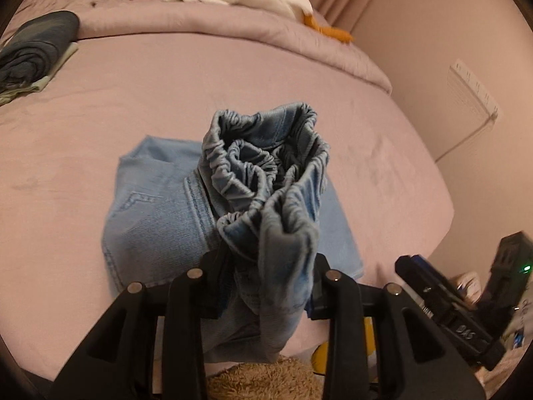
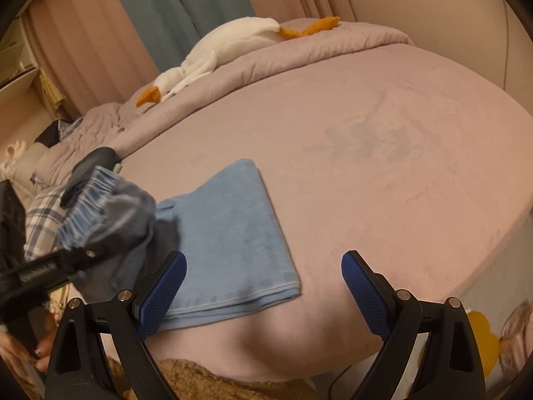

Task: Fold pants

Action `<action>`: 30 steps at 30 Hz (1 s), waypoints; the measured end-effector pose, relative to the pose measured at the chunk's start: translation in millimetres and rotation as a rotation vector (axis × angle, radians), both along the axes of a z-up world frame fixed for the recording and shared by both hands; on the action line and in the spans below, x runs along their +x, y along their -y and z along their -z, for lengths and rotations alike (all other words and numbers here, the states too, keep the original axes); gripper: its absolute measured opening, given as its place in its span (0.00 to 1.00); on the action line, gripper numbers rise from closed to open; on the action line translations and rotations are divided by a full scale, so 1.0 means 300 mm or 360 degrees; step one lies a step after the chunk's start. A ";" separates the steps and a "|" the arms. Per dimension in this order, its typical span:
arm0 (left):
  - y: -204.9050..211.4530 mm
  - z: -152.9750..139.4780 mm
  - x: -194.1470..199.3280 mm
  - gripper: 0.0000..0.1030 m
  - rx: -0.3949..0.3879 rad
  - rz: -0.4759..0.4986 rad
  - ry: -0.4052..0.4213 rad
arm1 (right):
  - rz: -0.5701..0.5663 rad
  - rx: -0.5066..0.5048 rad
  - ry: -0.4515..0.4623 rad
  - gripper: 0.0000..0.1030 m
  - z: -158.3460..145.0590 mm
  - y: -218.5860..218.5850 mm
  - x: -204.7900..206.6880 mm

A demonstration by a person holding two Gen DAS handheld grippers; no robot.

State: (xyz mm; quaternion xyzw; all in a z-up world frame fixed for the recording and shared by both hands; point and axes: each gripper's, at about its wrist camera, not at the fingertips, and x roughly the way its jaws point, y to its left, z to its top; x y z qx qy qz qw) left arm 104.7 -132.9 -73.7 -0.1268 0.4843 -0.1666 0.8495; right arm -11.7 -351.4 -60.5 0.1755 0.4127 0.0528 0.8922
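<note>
Left gripper [image 1: 266, 266]: your fingers are clamped on the gathered elastic waistband of the pants [image 1: 266, 180], holding it bunched and lifted above the bed.
Right gripper [image 2: 263, 286]: your jaws stand wide apart with nothing between them, hovering low over the near edge of the bed; the left blue pad [image 2: 163, 293] sits over the folded denim.
Pants: the rest lies folded flat on the pink sheet [image 2: 383, 200], near the front edge.
Beyond: a plush goose [image 2: 226, 50] rests on the quilt [image 2: 333, 46]; folded dark clothes [image 1: 33, 53] lie far left.
</note>
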 end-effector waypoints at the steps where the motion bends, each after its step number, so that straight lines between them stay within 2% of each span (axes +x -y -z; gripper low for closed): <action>1: 0.011 0.008 0.003 0.39 -0.0018 0.0018 -0.0009 | 0.0005 -0.0003 -0.0006 0.91 0.003 0.005 -0.002; 4: 0.020 0.025 0.017 0.51 -0.0144 0.0080 -0.0067 | 0.0023 -0.0012 -0.0027 0.91 0.011 0.022 -0.005; 5: 0.021 0.026 0.018 0.52 -0.0187 0.0098 -0.0087 | 0.0034 -0.0010 -0.0035 0.91 0.015 0.030 -0.007; 8: 0.021 0.021 0.003 0.59 -0.0181 0.0105 -0.0111 | 0.0059 0.0002 -0.0055 0.91 0.020 0.046 -0.008; 10: 0.012 0.001 -0.023 0.76 -0.0189 0.0108 -0.0092 | 0.0065 0.0008 -0.0059 0.91 0.020 0.053 -0.010; 13: -0.029 -0.047 -0.061 0.91 -0.0327 0.0108 -0.0031 | 0.0067 0.0017 -0.0065 0.91 0.017 0.054 -0.008; 15: -0.061 -0.076 -0.076 0.92 -0.0356 0.0080 0.0013 | 0.0056 0.0022 -0.0058 0.91 0.012 0.046 -0.008; 17: -0.100 -0.092 -0.087 0.92 -0.0263 0.0002 0.0044 | 0.0040 0.0023 -0.0049 0.91 0.007 0.037 -0.002; 20: -0.149 -0.081 -0.103 0.91 -0.0038 -0.0130 0.0045 | -0.0014 0.0039 -0.0038 0.91 -0.001 0.011 0.013; 22: -0.183 -0.058 -0.114 0.90 0.0040 -0.0184 0.0028 | -0.0065 0.0082 -0.0032 0.91 -0.005 -0.009 0.027; 24: -0.226 -0.020 -0.120 0.90 0.0062 -0.0225 -0.0013 | -0.0126 0.0148 -0.0046 0.91 -0.008 -0.037 0.047; 30: -0.301 0.089 -0.152 0.79 0.0081 -0.0286 -0.0170 | -0.0355 0.0240 -0.0135 0.60 0.020 -0.157 0.125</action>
